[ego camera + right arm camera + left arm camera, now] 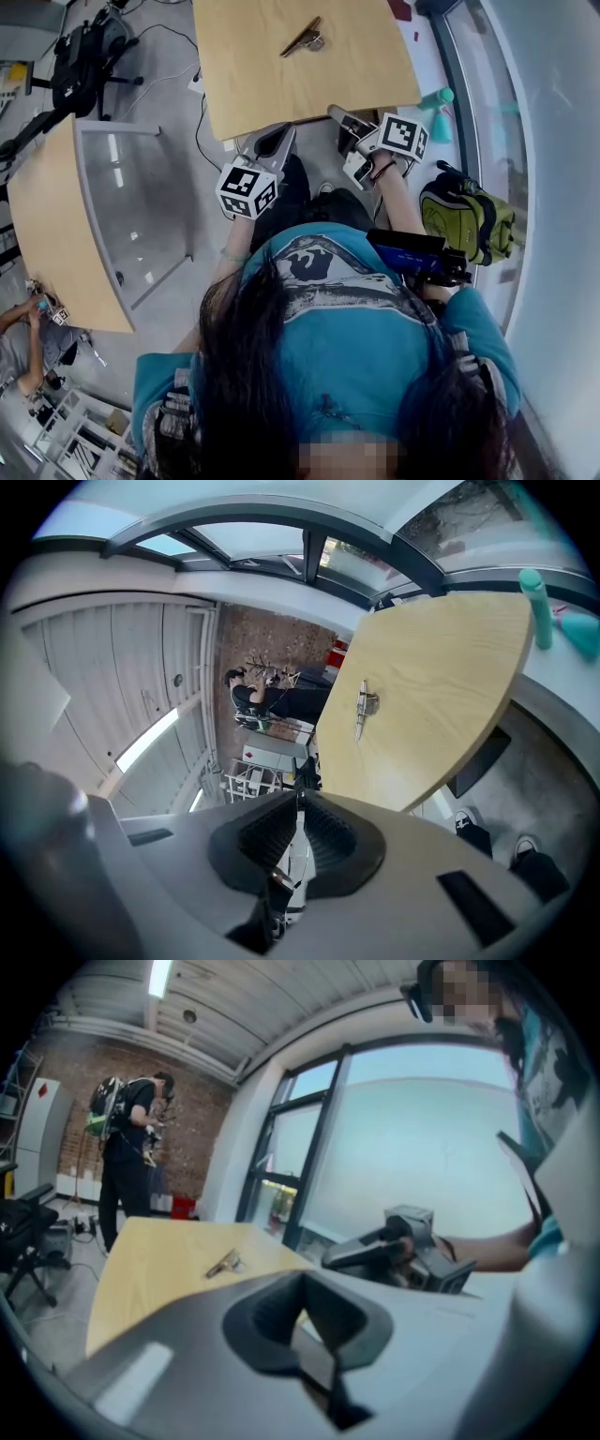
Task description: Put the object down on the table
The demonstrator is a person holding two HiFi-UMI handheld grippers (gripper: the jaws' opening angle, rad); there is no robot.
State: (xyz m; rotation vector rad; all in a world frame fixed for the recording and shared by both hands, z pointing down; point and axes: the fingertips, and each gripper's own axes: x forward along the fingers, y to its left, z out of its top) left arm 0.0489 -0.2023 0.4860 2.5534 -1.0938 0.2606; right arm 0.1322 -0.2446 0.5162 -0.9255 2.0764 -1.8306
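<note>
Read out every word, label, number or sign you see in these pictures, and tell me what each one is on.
No readable text anywhere.
Black-and-white marker cubes: square code patterns only, no letters.
Grey print on the teal shirt: a graphic, no legible words.
Red mark on the white cabinet: too small to read.

Your head camera looks steeply down onto the table (pixel 267 84). Both gripper views skim level across its near edge, close in.
</note>
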